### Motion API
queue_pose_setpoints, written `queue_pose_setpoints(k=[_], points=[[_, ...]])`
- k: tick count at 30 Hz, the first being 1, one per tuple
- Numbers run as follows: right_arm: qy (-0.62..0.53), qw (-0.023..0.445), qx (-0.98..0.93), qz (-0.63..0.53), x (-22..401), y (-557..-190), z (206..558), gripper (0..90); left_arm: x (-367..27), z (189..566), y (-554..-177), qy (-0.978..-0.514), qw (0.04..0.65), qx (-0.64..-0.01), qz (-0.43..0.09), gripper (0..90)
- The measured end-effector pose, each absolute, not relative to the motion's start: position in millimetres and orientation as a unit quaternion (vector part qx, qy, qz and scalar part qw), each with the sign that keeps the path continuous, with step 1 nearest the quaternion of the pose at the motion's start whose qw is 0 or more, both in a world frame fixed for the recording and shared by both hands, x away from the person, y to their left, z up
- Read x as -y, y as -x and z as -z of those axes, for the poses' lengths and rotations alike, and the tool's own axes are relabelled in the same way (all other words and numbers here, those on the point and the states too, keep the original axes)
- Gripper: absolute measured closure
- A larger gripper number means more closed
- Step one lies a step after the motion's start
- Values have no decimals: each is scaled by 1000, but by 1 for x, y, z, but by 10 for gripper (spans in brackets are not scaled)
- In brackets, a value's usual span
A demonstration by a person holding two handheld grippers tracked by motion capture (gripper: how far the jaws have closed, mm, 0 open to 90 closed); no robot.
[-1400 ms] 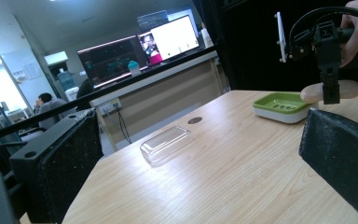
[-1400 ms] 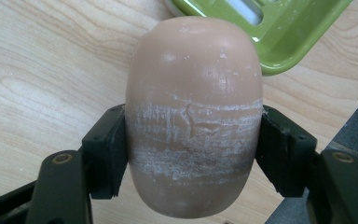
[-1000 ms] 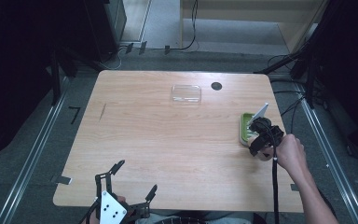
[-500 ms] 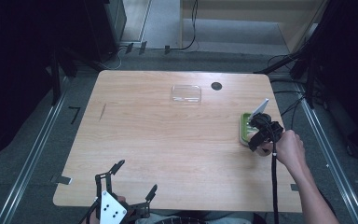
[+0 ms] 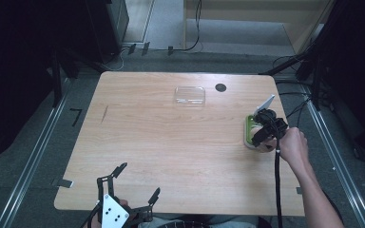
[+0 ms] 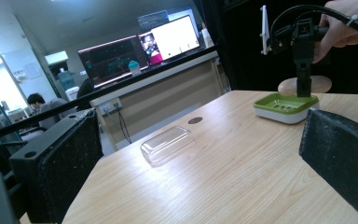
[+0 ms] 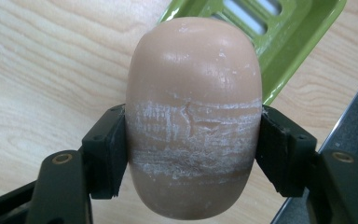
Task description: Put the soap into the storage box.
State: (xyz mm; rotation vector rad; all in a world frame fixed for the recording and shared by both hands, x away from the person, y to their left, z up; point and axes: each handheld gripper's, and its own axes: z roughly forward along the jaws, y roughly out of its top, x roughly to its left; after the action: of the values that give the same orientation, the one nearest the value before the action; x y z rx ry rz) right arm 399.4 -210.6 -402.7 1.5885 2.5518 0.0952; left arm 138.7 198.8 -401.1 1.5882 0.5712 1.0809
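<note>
High view overlooks table point(image 5: 171, 142); gripper views sit low, close.

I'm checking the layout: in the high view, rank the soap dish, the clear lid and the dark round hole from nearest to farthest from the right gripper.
1. Soap dish: green, directly beside the right gripper, at the table's right edge.
2. Dark round hole: toward the far edge, left of the gripper.
3. Clear lid: farther left, near the far edge.

Dark room, grey floor point(image 5: 38, 142), wooden table point(image 5: 171, 142), lit monitors point(image 6: 140, 51) beyond.

Black two-jaw tool point(image 5: 262, 137), trailing black cable, white dotted plate (left tool point(image 5: 135, 192))
</note>
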Motion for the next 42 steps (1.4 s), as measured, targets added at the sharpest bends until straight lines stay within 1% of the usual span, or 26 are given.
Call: queue_pose_setpoints(k=[8, 20, 42], points=[[-537, 76, -838, -49, 211, -408, 402, 334, -199, 401, -139, -667, 539, -239, -454, 0], [-547, 78, -831, -61, 213, -418, 405, 334, -199, 401, -139, -667, 539, -241, -454, 0], [-578, 90, -806, -89, 226, -436, 425, 334, -199, 401, -139, -667, 539, -241, -454, 0]])
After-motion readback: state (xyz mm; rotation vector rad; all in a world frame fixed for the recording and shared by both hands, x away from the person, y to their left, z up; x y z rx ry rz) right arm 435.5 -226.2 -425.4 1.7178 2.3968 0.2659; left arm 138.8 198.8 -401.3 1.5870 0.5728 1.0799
